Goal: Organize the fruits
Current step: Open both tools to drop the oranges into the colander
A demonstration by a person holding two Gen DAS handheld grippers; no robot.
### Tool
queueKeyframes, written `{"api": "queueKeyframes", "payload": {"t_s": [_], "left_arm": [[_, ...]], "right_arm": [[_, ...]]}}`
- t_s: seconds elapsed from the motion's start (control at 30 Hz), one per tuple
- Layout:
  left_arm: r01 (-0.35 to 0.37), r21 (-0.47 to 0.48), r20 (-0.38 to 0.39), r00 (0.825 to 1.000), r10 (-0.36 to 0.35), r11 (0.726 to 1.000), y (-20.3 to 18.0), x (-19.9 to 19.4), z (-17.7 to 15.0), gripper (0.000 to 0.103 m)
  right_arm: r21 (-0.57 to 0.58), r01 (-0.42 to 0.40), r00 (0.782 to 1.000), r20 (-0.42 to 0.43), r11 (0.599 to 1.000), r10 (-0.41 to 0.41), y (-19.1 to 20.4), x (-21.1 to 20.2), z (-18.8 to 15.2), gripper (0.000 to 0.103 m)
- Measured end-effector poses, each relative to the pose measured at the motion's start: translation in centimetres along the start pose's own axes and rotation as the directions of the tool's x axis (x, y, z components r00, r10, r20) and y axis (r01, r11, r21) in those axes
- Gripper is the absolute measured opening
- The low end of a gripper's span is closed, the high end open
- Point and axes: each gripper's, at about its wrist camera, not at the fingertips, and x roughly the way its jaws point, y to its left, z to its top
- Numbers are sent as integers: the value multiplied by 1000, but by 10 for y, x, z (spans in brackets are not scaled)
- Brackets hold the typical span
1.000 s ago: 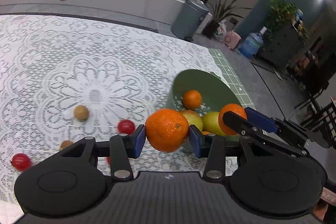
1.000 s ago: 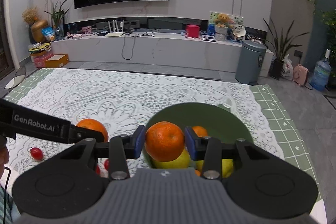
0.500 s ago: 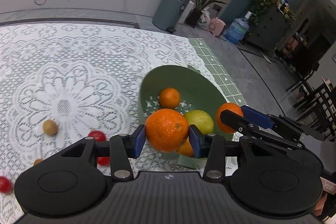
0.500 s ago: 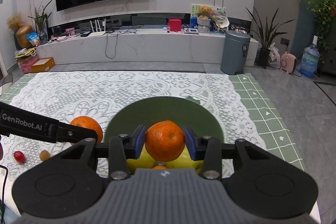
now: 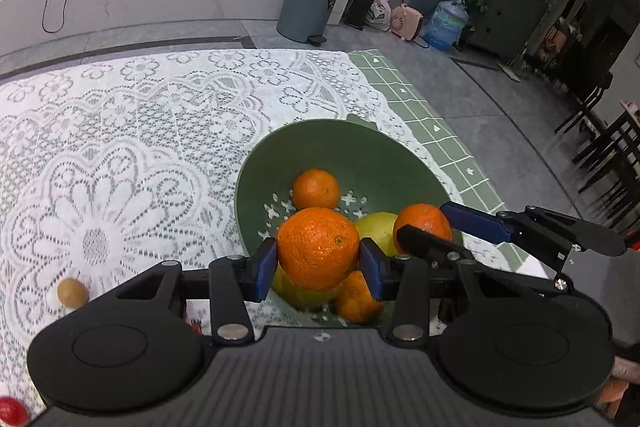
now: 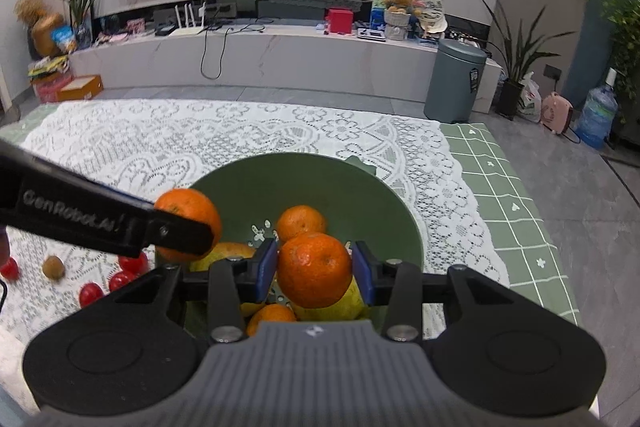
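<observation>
The worktop [image 5: 120, 131] was covered with a white lace cloth, and a green checked cloth showed at its right edge. On it stood a green bowl [image 5: 360, 155], which already held 1 small orange [image 5: 316, 189], a yellow-green fruit [image 5: 378, 229] and some more citrus lower down. The left tool [image 5: 318, 263] was clenched on a large orange [image 5: 318, 247] and was above the near rim of the bowl. The right tool [image 6: 314, 271] was clenched on a second orange [image 6: 314, 269], also above the bowl, just beside the left one. On the lace, left of the bowl, lay a brown kiwi [image 6: 53, 267] and several small red fruits [image 6: 134, 263], well apart from the bowl.
</observation>
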Motion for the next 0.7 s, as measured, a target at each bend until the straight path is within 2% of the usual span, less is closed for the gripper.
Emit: {"api": "queueKeyframes", "payload": {"t_s": [0.33,0.7], "left_arm": [[-48,19,-29,998,49,999,5,28,20,50],[-65,87,-62,996,71,994,5,48,23,51]], "right_arm": [[-134,61,998,-7,989,-63,1,40,18,38],[-207,68,995,-52,976,-80,3,72,16,38]]}}
